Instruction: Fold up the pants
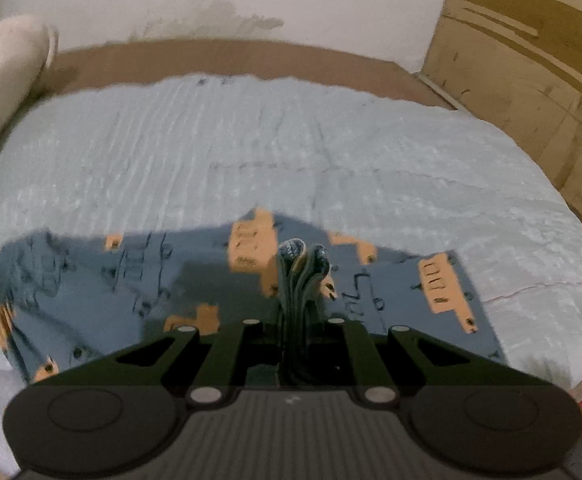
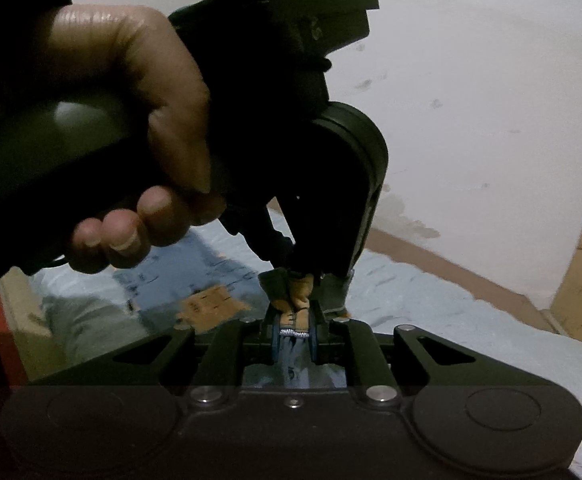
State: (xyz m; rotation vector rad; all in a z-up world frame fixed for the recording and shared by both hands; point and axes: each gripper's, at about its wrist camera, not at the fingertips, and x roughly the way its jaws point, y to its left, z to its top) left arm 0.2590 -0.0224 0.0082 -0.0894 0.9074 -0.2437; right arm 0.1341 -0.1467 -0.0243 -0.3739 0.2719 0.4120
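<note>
Hand (image 2: 131, 128) visible from right wrist only, gripping left tool (image 2: 307, 272)

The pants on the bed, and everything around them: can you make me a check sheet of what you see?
Surface: a bed with a pale blue quilted cover, wrinkled.
Job's things: blue pants with orange patches, partly spread on the cover, one edge bunched up and lifted.
Clutter: a cream rolled bolster at the bed's far left corner.
Grippers: left gripper shut on bunched pants fabric; right gripper shut on fabric too. A hand holds the left gripper's handle.
Cables: nothing seen.
Surroundings: a stained white wall, a brown ledge along its foot, and a wooden panel at the right.
</note>
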